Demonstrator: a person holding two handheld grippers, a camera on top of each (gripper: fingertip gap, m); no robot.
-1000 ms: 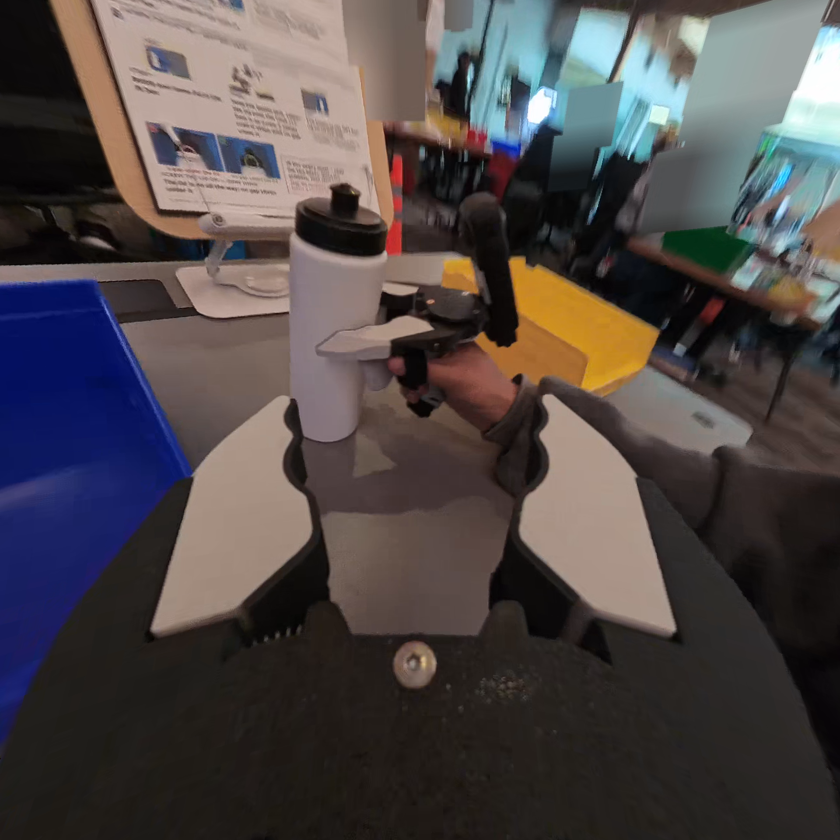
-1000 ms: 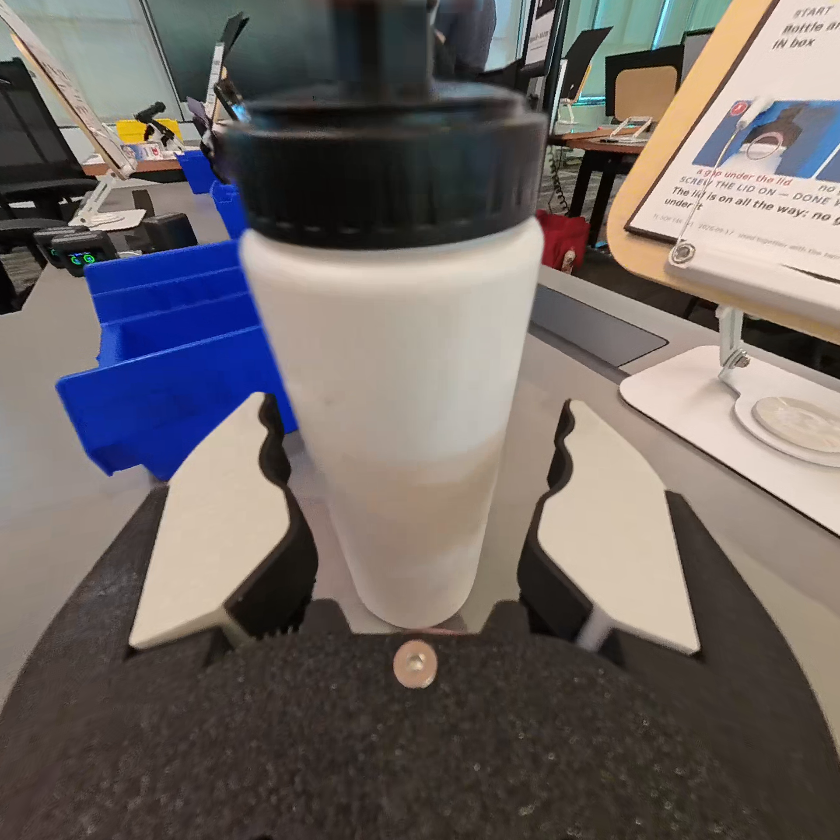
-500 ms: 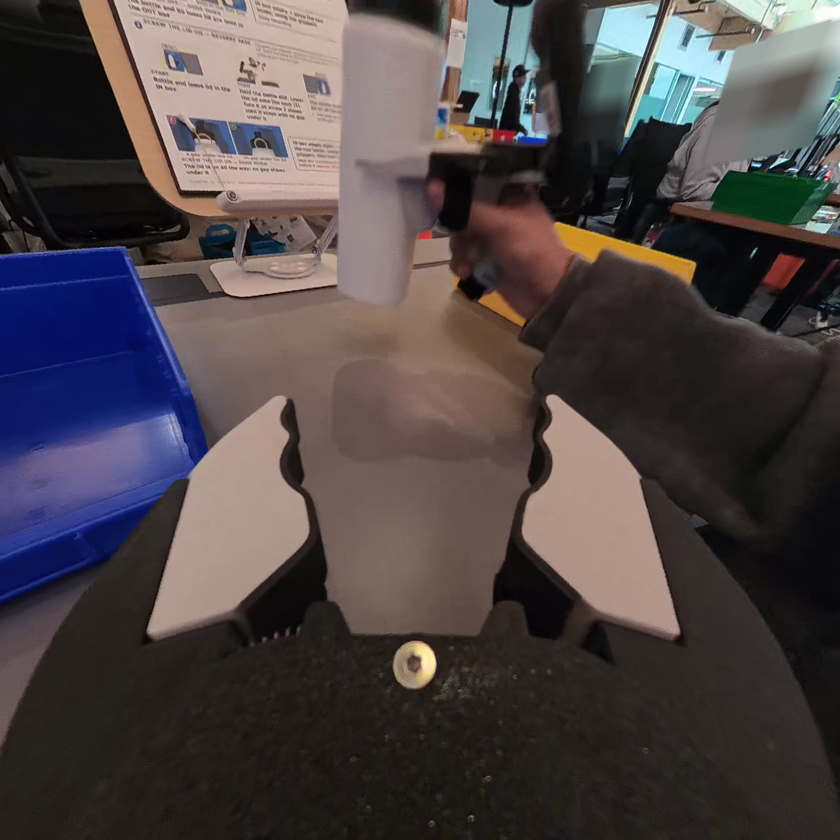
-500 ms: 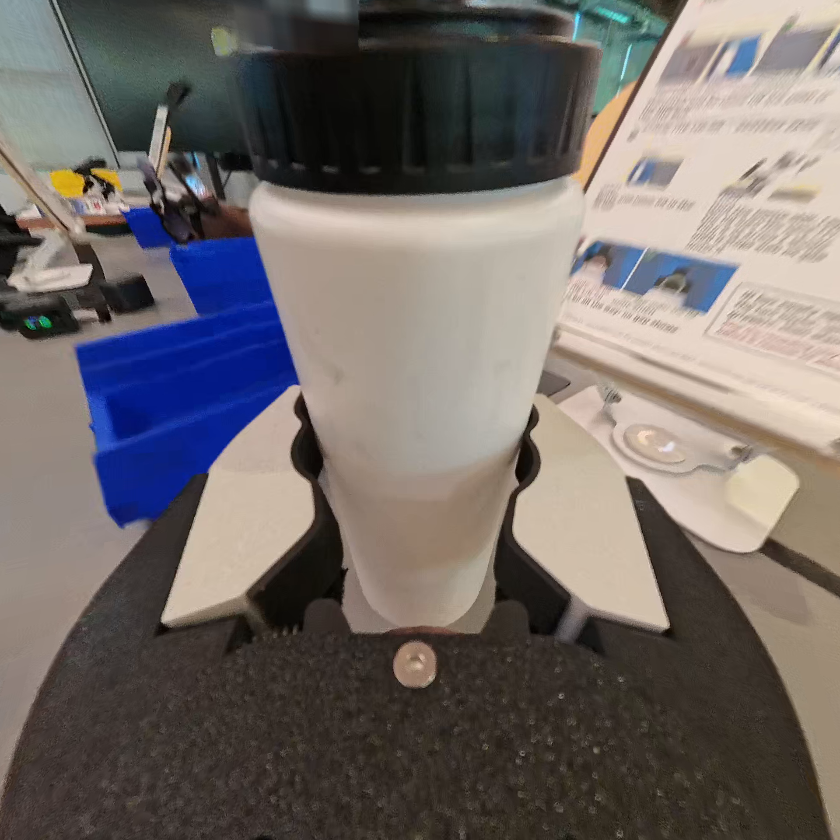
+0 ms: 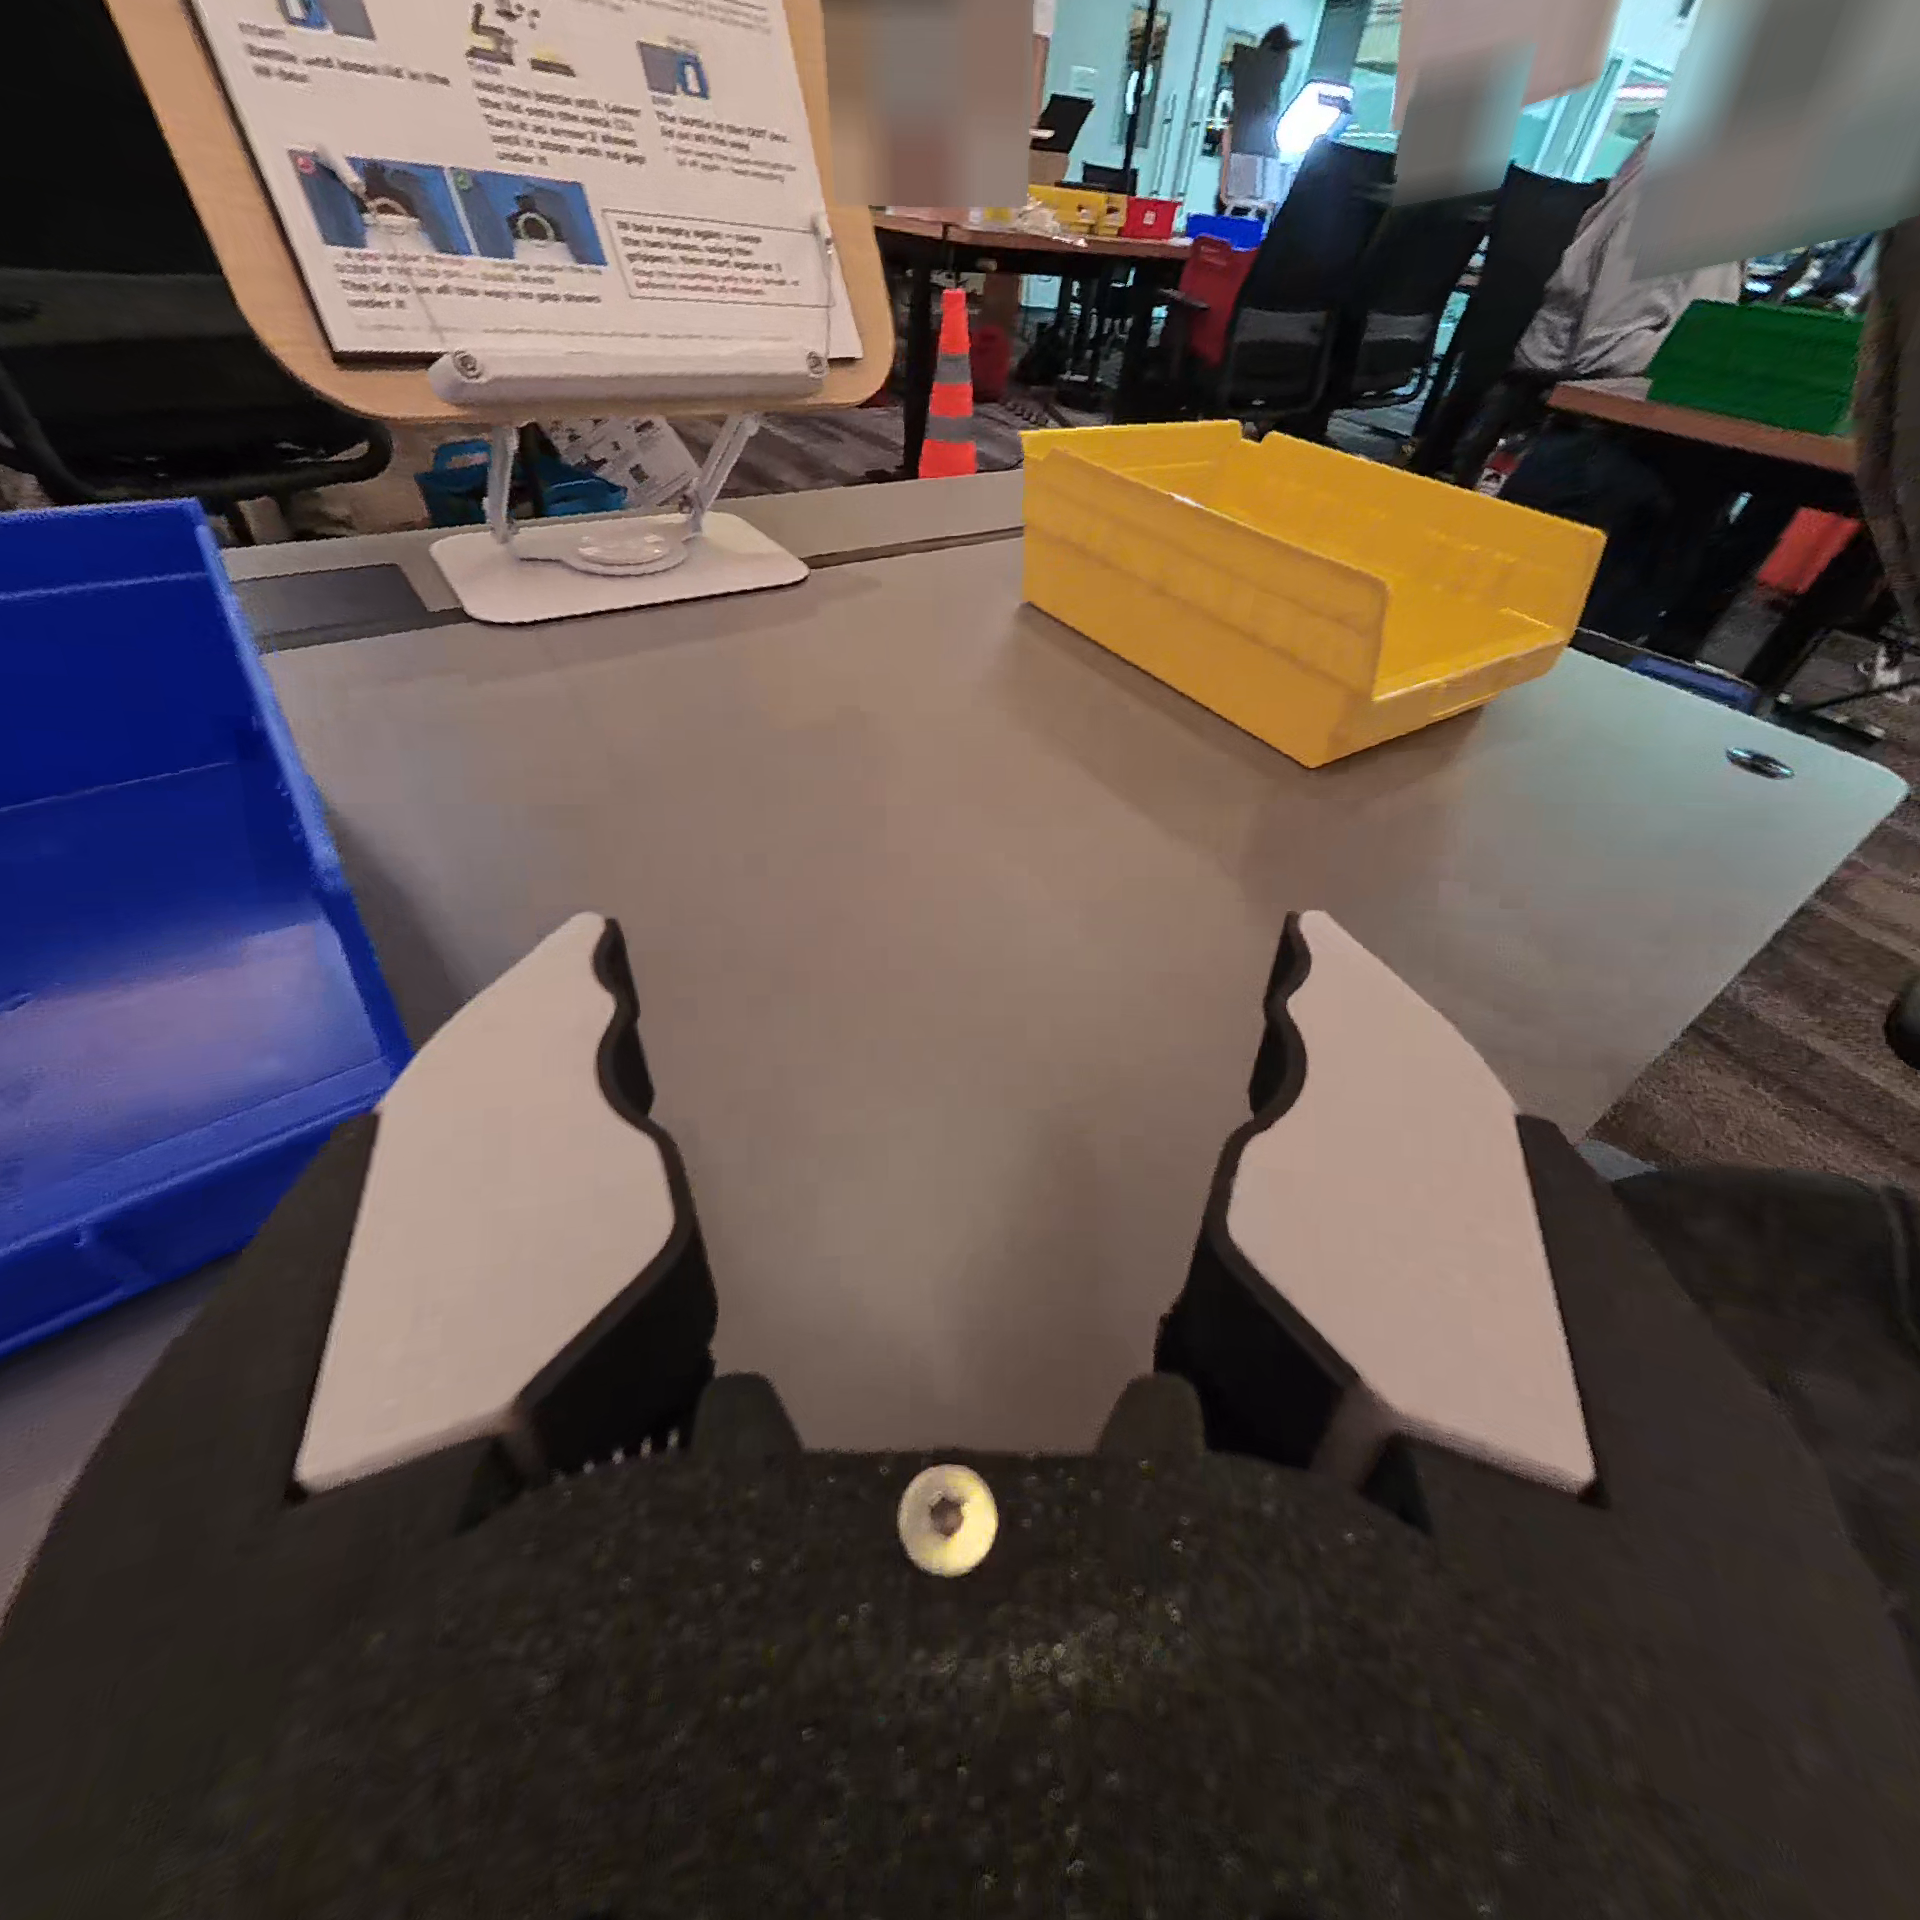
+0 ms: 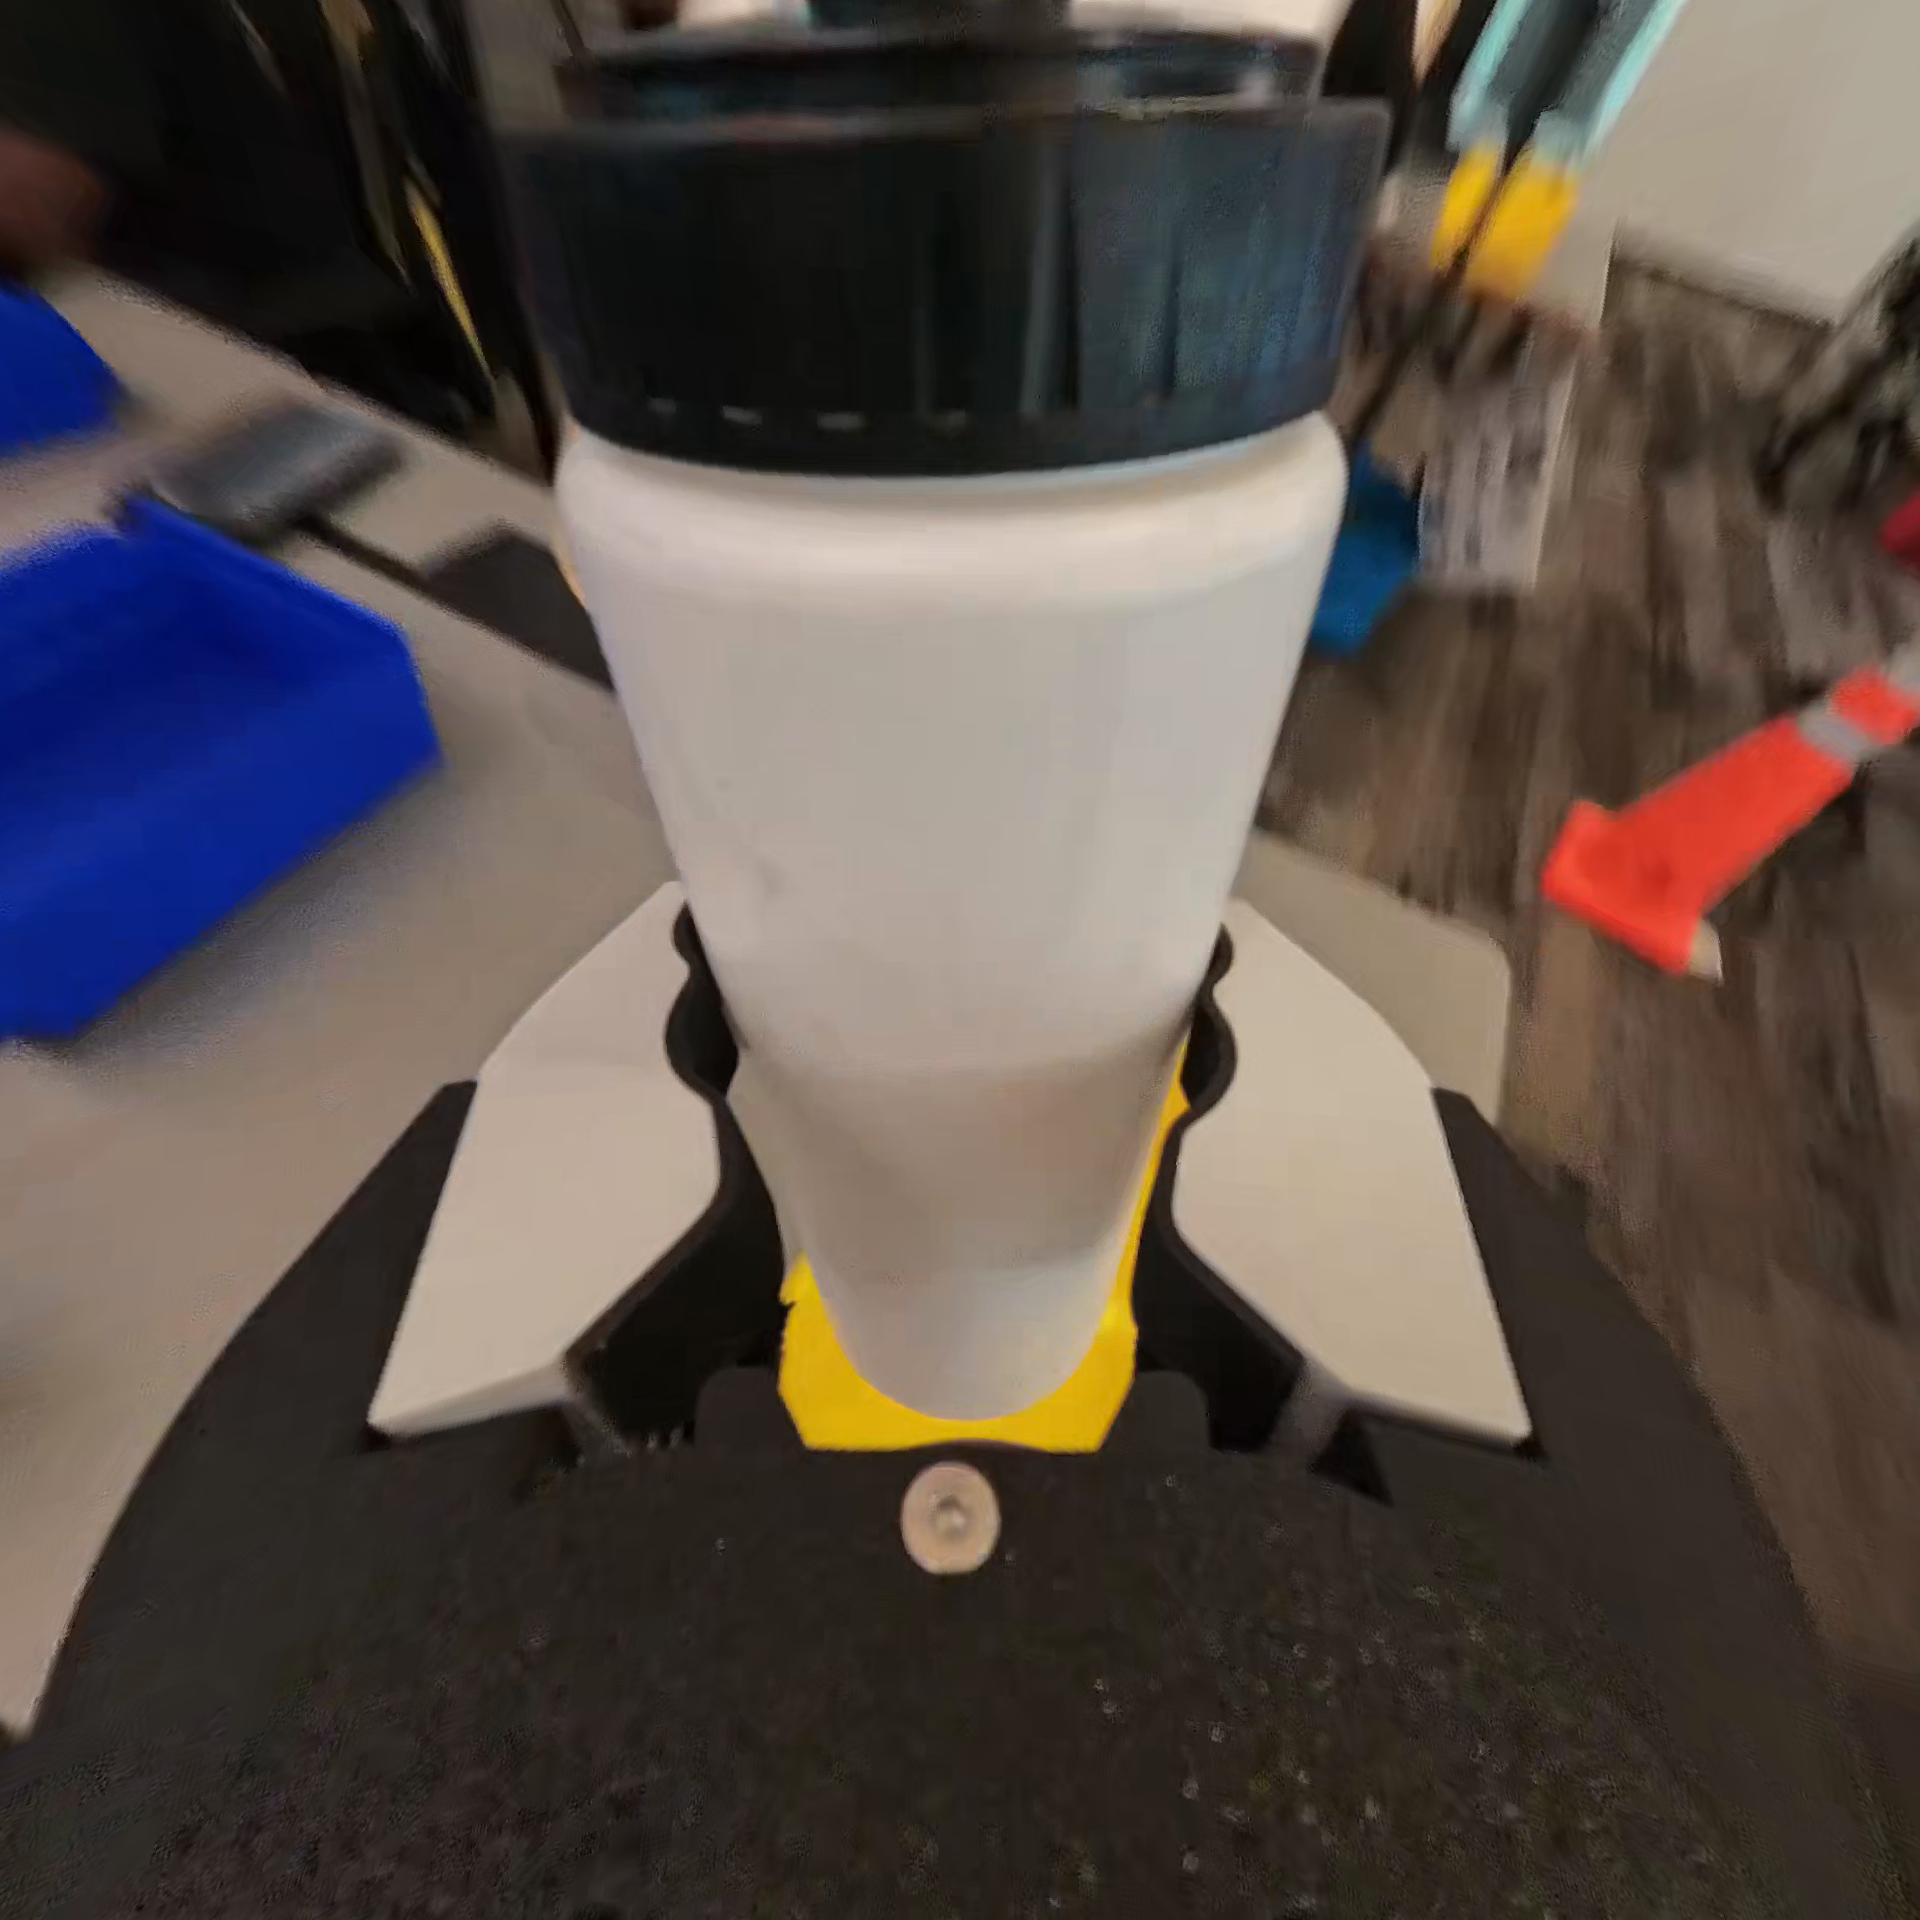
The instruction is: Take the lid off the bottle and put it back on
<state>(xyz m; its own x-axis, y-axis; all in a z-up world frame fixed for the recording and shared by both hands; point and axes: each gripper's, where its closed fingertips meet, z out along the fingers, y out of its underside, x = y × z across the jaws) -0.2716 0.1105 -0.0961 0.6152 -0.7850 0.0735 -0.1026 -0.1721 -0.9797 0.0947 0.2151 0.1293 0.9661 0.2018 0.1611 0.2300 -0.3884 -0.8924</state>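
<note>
Bottle (image 6: 951, 831), white with black lid (image 6: 945, 270) on, is clamped low on its body between the right gripper's (image 6: 951, 997) closed-in fingers, above yellow, probably the yellow bin (image 5: 1309, 582). Grey table (image 5: 914, 831) carries a blue bin (image 5: 156, 883) and document stand (image 5: 582, 208); office room behind. Left gripper (image 5: 945, 997) is spread wide, empty.

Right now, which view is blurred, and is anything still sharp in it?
Right wrist view: background heavily motion-smeared, lid soft, though the right gripper and white bottle it clamps stay fairly sharp. Left wrist view: mostly crisp, with wide-angle bending at the edges.
</note>
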